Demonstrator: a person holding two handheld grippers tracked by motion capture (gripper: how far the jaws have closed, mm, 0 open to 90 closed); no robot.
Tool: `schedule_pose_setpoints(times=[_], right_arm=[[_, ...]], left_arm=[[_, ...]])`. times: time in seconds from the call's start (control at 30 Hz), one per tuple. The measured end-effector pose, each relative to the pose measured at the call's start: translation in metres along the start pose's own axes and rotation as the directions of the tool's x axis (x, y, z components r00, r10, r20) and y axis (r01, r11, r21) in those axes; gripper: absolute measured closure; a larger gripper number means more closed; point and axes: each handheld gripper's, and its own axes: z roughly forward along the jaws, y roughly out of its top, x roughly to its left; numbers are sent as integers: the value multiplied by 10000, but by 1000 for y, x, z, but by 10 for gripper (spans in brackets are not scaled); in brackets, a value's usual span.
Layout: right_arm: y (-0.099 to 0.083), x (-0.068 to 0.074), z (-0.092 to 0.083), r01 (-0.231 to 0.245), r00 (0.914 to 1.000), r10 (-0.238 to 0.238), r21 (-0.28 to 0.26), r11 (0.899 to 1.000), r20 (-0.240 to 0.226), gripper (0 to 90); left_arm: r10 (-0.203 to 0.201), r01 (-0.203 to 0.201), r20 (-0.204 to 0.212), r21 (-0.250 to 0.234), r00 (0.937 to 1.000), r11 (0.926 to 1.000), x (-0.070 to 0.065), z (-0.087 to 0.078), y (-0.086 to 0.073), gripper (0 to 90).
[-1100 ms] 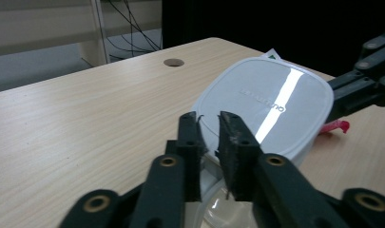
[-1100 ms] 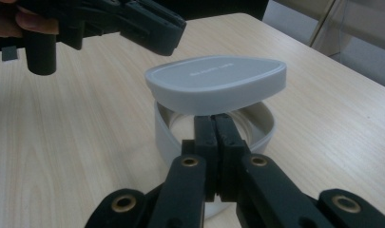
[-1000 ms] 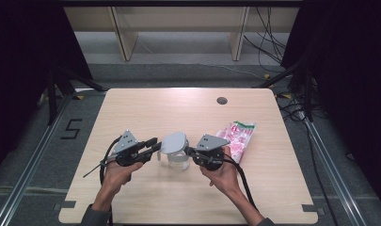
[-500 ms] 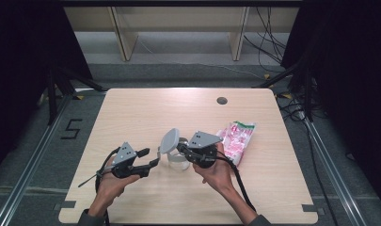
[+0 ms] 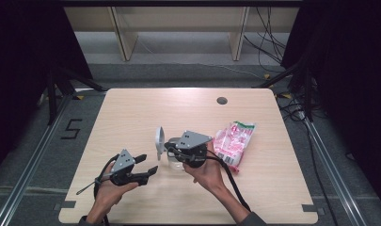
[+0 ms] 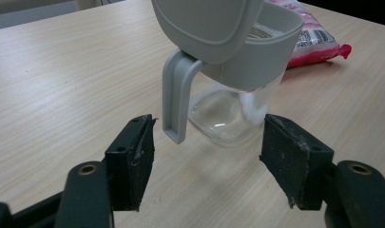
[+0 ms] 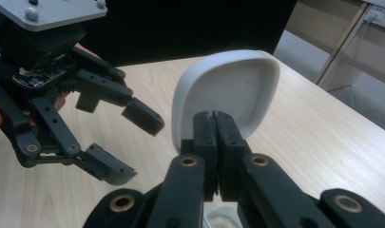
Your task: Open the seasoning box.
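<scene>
- The right gripper is clenched on the hinged lid of the clear jar, mid-table toward the near edge.
- The left gripper, jaws just opened and empty, should stay clear.
- Lift the lid slowly so the jar stays put.

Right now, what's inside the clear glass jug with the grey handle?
A little white powder lies at the bottom of the clear glass jug. Its grey collar and raised grey lid hide the upper part.
</scene>
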Motion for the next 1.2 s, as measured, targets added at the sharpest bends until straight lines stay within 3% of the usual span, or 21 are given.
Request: schedule_pose_setpoints(times=[0.03, 0.1, 0.17, 0.23, 0.27, 0.3, 0.33, 0.4, 0.43, 0.5, 0.67, 0.7, 0.77, 0.83, 0.9, 0.93, 1.03, 1.07, 1.1, 1.17, 1.2], right_arm=[[-1, -1, -4, -262, 9996, 261, 74, 9996, 62, 862], [-11, -15, -19, -151, 9994, 146, 148, 9998, 319, 819], [-15, -18, -23, -201, 9984, 192, 164, 9997, 540, 803], [-26, -28, -38, -477, 9942, 443, 322, 9983, 981, 778], [-40, -40, -54, -898, 9888, 849, 347, 9954, 1231, 751], [-40, -40, -54, -898, 9888, 849, 347, 9954, 1231, 751], [-50, -49, -66, -1204, 9792, 1129, 352, 9921, 1687, 724], [-55, -54, -72, -1310, 9752, 1231, 317, 9909, 1839, 705], [-61, -56, -76, -1796, 9684, 1711, 313, 9832, 1817, 686], [-76, -65, -90, -2239, 9470, 2129, 189, 9744, 2405, 643], [-91, -73, -103, -2468, 9345, 2291, 321, 9685, 2723, 588], [-94, -71, -105, -2891, 9204, 2671, 369, 9566, 2857, 560], [-102, -75, -112, -3198, 9052, 2944, 350, 9468, 3066, 519], [-109, -81, -115, -3242, 9006, 3001, 261, 9456, 3145, 488], [-116, -83, -118, -3504, 8853, 3244, 193, 9364, 3331, 448], [-123, -84, -120, -3955, 8601, 3646, 149, 9184, 3568, 427], [-127, -87, -121, -3909, 8610, 3646, 30, 9204, 3546, 394], [-128, -89, -123, -4001, 8541, 3654, 188, 9163, 3701, 374], [-129, -87, -122, -4328, 8375, 4002, 45, 9015, 3721, 365], [-132, -91, -122, -4232, 8392, 3848, 170, 9059, 3842, 340], [-133, -90, -122, -4560, 8195, 4150, 111, 8899, 3952, 323]], left_arm=[[41, -41, 44, 20, 10000, 10000, 0, -1, -1, 340], [-18, 18, -35, 29, 10000, 10000, -1, -2, -4, 331], [47, -45, -166, 134, 9999, 9999, -1, -3, -6, 329], [37, -35, -171, 128, 9998, 9999, -2, -3, -8, 329], [11, -10, -89, 134, 10000, 9999, -3, -2, -9, 326], [35, -34, -122, 154, 9999, 9999, -5, -2, -9, 326], [20, -18, -85, 180, 10000, 9998, -5, -1, -10, 316], [80, -79, -72, 204, 9999, 9998, -7, -1, -11, 316], [101, -100, -72, 207, 9999, 9997, -8, -1, -11, 314], [129, -127, -67, 215, 9999, 9997, -8, -1, -12, 303], [143, -138, -231, 219, 9996, 9997, -7, -2, -15, 300], [113, -108, -234, 209, 9997, 9997, -7, -2, -16, 300], [92, -84, -306, 241, 9995, 9997, -7, -2, -17, 299], [24, -19, -282, 202, 9996, 9998, -7, -3, -18, 297], [1, 4, -288, 189, 9996, 9998, -8, -3, -18, 296], [2, 4, -313, 186, 9995, 9998, -9, -3, -17, 294], [54, -50, -202, 185, 9998, 9998, -10, -3, -17, 292], [-19, 21, -202, 89, 9998, 10000, -11, -2, -17, 290], [-70, 72, -223, 73, 9997, 9999, -12, -2, -17, 290], [-127, 127, -169, 31, 9998, 9999, -12, -3, -17, 288], [-2, 4, -203, 110, 9998, 9999, -11, -4, -16, 288]])
